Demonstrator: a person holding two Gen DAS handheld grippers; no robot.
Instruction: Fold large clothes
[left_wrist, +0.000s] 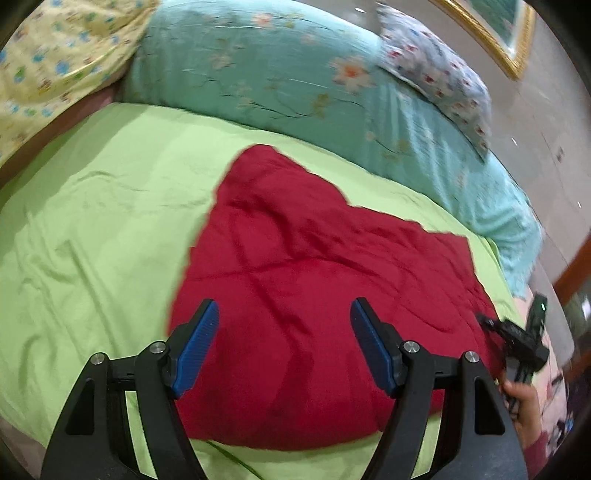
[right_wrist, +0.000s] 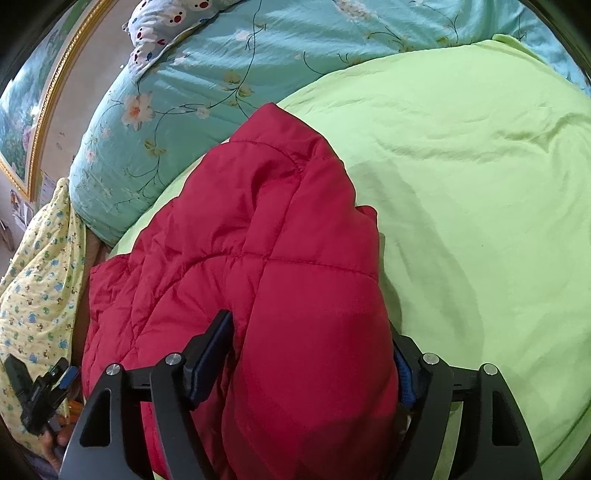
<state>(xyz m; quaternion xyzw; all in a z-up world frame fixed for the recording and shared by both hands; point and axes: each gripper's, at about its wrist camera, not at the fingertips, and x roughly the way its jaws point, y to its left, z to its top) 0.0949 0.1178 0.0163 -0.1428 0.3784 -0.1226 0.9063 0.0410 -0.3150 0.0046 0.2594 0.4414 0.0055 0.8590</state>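
The red jacket (left_wrist: 314, 295) lies on the green sheet (left_wrist: 92, 221), the left gripper (left_wrist: 284, 343) spread and empty over it, the right gripper (right_wrist: 314, 354) pinching a thick puffy fold — slick padding likely slips free mid-fold.

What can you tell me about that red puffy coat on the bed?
The red jacket is quilted and padded, with stitched seams and a shiny nylon-like look. It lies rumpled on the green sheet, near the teal floral quilt. The right claw pinches a thick fold of it; the left claw hovers open above it.
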